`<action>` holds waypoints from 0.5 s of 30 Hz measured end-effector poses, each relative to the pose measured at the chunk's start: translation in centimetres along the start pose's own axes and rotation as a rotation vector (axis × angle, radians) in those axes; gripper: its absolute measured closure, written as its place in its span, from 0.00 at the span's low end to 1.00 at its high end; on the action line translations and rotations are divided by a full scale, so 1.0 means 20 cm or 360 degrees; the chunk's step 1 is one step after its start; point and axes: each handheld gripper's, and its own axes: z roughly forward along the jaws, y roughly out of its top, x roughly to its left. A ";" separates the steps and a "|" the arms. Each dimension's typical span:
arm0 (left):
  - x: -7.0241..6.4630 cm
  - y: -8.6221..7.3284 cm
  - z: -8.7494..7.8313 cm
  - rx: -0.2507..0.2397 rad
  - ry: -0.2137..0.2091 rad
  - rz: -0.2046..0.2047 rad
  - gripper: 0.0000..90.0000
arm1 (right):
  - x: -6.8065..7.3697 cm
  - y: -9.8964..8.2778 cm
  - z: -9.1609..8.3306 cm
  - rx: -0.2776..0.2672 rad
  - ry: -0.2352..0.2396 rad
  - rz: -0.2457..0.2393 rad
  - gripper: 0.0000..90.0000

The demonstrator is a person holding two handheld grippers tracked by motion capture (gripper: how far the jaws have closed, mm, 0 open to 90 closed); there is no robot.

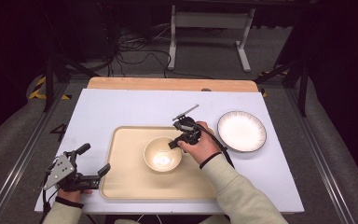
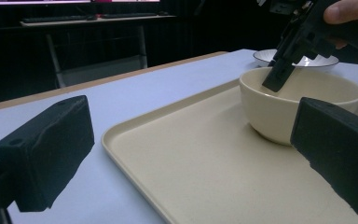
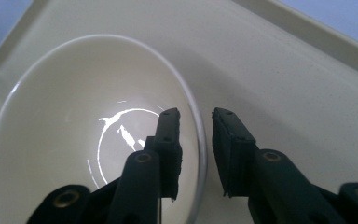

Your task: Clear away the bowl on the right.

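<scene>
A cream bowl [image 1: 162, 155] [image 2: 279, 116] [image 3: 74, 116] stands empty in the middle of a beige tray [image 1: 126, 182] [image 2: 205, 168] [image 3: 284, 70]. My right gripper [image 1: 173, 144] [image 3: 196, 116] points down over the bowl's right rim. One jaw is inside the bowl and the other outside, and the thin rim runs between them with a gap showing, so the pads do not press on it. My left gripper [image 1: 94, 158] [image 2: 193, 126] rests low at the tray's front left corner. It is wide open, faces the bowl, and holds nothing.
A white plate with a dark rim [image 1: 241, 130] [image 2: 307, 60] lies on the white table top [image 1: 121, 107], to the right of the tray. A wooden strip [image 1: 168, 84] runs along the table's far edge. Beyond it are cables and a stand's legs on the floor.
</scene>
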 end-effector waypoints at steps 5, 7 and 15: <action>0.00 0.00 0.00 -0.0001 0.0000 0.0000 0.00 | 0.02 -0.01 -0.05 -0.0074 0.0003 -0.0081 0.73; 0.00 0.00 0.00 -0.0001 -0.0001 0.0000 0.00 | 0.03 -0.02 -0.08 -0.0106 0.0013 -0.0112 0.72; 0.00 0.00 0.00 0.0004 0.0000 0.0001 0.00 | 0.04 -0.08 -0.17 -0.0327 -0.0039 -0.0237 0.72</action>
